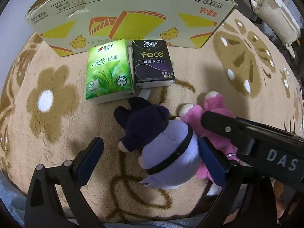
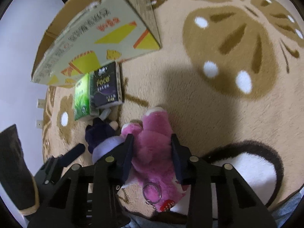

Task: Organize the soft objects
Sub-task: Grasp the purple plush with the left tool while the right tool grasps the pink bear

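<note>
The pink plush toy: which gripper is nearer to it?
Right. The right gripper grips the pink plush toy; the left gripper straddles the purple plush toy beside it.

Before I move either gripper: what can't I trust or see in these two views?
- Cardboard box interior: both views show only its outer wall.
- Pink plush face: it does not show in either view, and the right gripper covers its sides.
- Purple plush lower end: left wrist view, hidden behind the left gripper.
- Tissue packs: right wrist view, print blurred.
</note>
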{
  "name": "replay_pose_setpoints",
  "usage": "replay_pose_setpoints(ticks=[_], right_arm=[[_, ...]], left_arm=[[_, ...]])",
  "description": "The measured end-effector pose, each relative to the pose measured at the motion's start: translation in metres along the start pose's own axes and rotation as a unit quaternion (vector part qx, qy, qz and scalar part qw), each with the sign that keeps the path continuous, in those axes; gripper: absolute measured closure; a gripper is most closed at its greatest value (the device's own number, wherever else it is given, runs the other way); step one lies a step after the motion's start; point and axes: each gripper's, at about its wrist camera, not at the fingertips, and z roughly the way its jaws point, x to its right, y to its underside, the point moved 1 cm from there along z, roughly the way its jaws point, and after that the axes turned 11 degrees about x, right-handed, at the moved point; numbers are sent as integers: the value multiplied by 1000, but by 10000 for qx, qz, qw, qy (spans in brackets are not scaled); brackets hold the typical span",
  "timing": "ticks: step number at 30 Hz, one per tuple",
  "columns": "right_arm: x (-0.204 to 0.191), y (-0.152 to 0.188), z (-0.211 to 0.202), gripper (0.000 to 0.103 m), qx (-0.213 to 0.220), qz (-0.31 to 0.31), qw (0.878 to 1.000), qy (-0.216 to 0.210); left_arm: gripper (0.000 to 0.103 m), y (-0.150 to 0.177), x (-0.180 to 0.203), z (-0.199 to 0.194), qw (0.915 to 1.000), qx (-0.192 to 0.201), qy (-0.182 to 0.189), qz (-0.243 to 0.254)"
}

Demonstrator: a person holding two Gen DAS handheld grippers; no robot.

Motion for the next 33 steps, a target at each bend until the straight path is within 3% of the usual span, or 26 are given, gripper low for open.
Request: replay_pose_setpoints(ticks=[7,10,12,13,17,27,33], right_arm=[[4,-5,-10,65,190,8,9998,-41],[7,-8,-17,65,358,23,9993,-79],[7,-9,-20,66,415,12,9991,-122],[7,-9,-22,66,438,8,9989,-142],[7,-11,-30,66,564,-66,9981,-244],[-1,-11,-44,66,851,-207,9950,-474],[-8,-15,-59,67,1255,-338,9895,-627]], left_arm=[[20,0,0,6,9994,-51,261,-199],[33,2,3,9,9984,-120,471,-291],[48,2,6,8,9981,-101,552,-264],[49,3,8,7,9978,-88,618,-244],[52,4,12,1,9974,-73,686,-212],[53,8,9,-26,9988,382,-127,266],[53,4,-8,-42,9961,790,-398,-11]])
